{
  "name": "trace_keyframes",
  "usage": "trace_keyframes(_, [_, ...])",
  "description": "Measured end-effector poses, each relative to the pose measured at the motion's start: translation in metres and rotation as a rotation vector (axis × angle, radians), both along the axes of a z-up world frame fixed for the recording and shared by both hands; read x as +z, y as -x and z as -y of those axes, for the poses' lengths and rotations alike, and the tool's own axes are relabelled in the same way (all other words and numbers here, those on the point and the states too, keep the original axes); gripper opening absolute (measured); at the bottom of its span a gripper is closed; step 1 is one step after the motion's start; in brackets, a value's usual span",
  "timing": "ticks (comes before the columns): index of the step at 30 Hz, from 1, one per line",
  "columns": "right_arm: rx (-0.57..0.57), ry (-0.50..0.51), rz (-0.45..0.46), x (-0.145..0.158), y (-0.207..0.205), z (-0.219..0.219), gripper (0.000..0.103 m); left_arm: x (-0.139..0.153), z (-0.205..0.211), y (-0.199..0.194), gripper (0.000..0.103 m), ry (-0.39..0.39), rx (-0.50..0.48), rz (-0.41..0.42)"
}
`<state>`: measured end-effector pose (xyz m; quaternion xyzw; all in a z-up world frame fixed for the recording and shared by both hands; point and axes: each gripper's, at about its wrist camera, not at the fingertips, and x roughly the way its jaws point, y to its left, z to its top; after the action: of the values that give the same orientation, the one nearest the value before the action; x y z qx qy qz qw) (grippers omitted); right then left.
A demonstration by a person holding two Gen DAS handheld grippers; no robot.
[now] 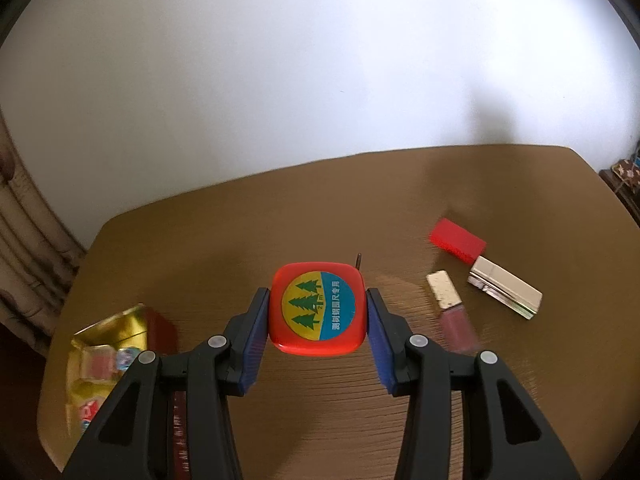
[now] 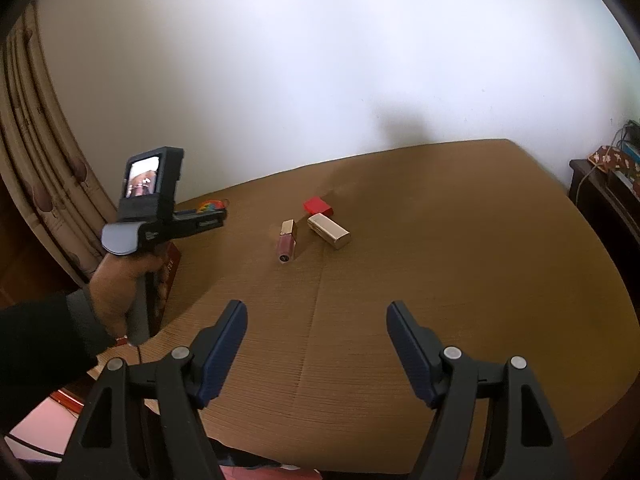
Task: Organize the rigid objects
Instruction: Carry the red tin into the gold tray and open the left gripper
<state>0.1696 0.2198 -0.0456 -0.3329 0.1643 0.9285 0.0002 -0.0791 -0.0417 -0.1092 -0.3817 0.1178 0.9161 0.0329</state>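
Brown table (image 1: pixel 320 208) against a white wall, my left gripper (image 1: pixel 318 312) clamping a red tape measure (image 1: pixel 318 309), my right gripper (image 2: pixel 316 344) hanging open, empty.

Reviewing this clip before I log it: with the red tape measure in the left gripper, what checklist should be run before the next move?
1. Left gripper pads clamp the red tape measure on both sides: ok.
2. Tape measure lifted off the table: cannot tell.
3. Gold tin open, with room: cannot tell, blurred.
4. Right gripper open, empty: ok.
5. Lip gloss, gold case and red block away from both grippers: ok.
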Motion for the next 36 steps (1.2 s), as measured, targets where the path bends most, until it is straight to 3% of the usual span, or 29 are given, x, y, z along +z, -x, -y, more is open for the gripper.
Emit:
trace_keyframes(8, [0.007,0.0,0.005,0.0,-0.001,0.005,0.074,0.018,0.02,0.007,0.042,-0.008,0.056,-0.022])
trace_keyframes(19, [0.017,-0.018,0.016,-0.002,-0.002,0.013,0.074,0.043,0.121,-0.022,0.042,-0.087,0.1,0.005])
trace_keyframes(30, [0.021,-0.058,0.063,-0.018,0.009,0.02,0.074,0.014,0.222,-0.108,0.042,-0.132,0.17,0.075])
trace_keyframes(36, [0.037,-0.063,0.086,-0.027,0.014,0.028,0.074,-0.012,0.242,-0.128,0.042,-0.16,0.235,0.118])
